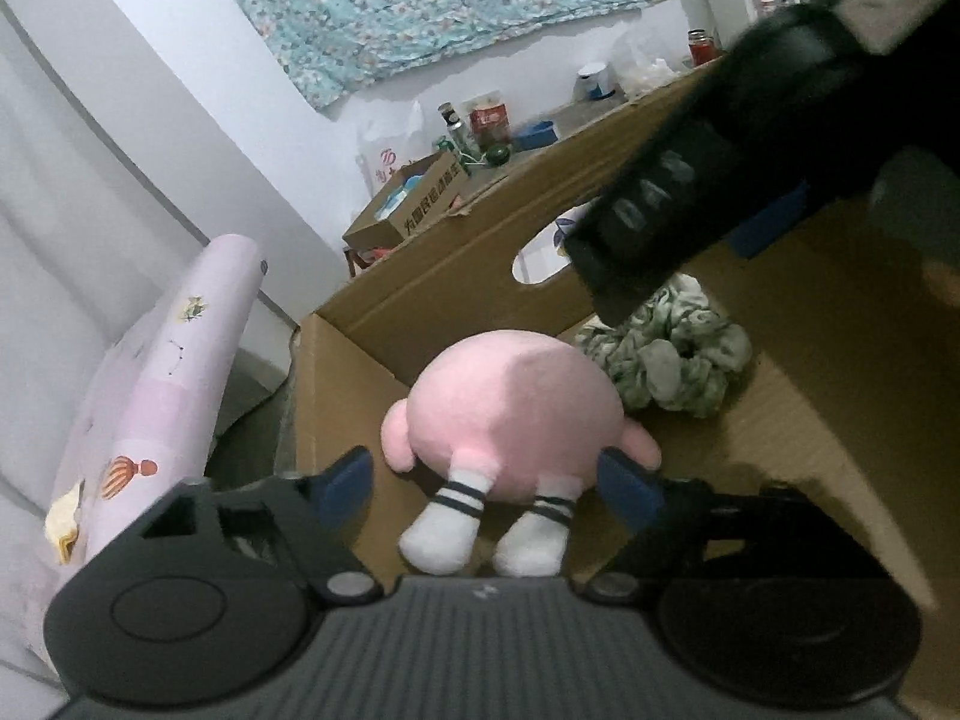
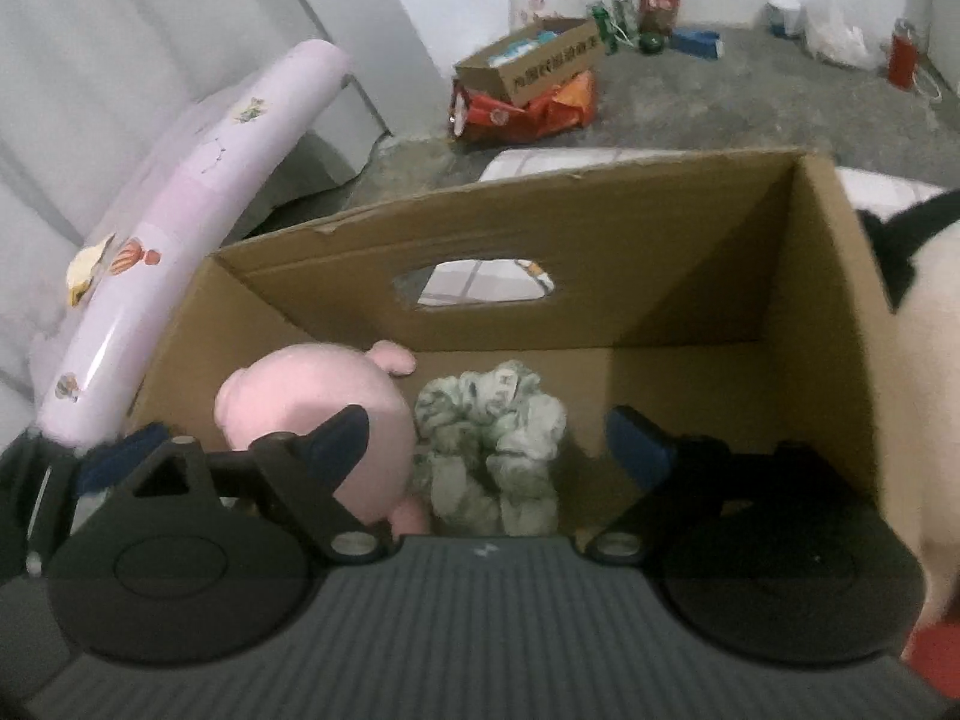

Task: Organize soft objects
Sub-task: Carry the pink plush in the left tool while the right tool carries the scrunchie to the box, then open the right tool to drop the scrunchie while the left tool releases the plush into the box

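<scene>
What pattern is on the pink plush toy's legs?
White socks with dark stripes on the pink plush toy, clearest in the left wrist view.

Dim, flat indoor light with a bluish cast is showing in both views. Fisheye is bending the edges hard. The cardboard box (image 2: 660, 228) is holding deep shadow inside. The other gripper (image 1: 690, 204) is blurring close to the left lens.
</scene>
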`<act>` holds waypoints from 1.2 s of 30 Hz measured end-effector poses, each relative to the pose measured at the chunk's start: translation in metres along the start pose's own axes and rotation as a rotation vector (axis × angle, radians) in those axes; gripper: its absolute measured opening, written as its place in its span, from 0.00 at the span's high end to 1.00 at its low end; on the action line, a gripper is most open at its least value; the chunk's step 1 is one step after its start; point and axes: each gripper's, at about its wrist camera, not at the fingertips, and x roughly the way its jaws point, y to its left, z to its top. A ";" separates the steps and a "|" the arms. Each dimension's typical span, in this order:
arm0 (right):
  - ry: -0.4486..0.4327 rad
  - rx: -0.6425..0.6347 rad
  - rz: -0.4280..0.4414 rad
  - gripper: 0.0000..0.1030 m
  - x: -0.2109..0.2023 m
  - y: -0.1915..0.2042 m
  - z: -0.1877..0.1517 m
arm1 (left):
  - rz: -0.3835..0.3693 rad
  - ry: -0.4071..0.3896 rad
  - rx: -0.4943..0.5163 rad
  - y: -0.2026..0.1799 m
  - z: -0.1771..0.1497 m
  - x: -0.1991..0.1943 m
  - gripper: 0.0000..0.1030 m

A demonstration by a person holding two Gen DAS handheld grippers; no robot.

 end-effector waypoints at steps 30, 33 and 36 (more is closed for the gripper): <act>-0.228 -0.107 0.241 0.25 -0.146 -0.006 -0.017 | 0.012 -0.093 -0.140 0.013 0.008 -0.103 0.34; -0.315 -0.171 0.286 0.25 -0.212 -0.018 -0.044 | -0.034 -0.160 -0.178 0.007 -0.003 -0.152 0.34; -0.393 -0.219 0.291 0.25 -0.274 -0.043 -0.082 | -0.087 -0.221 -0.195 -0.010 -0.015 -0.195 0.34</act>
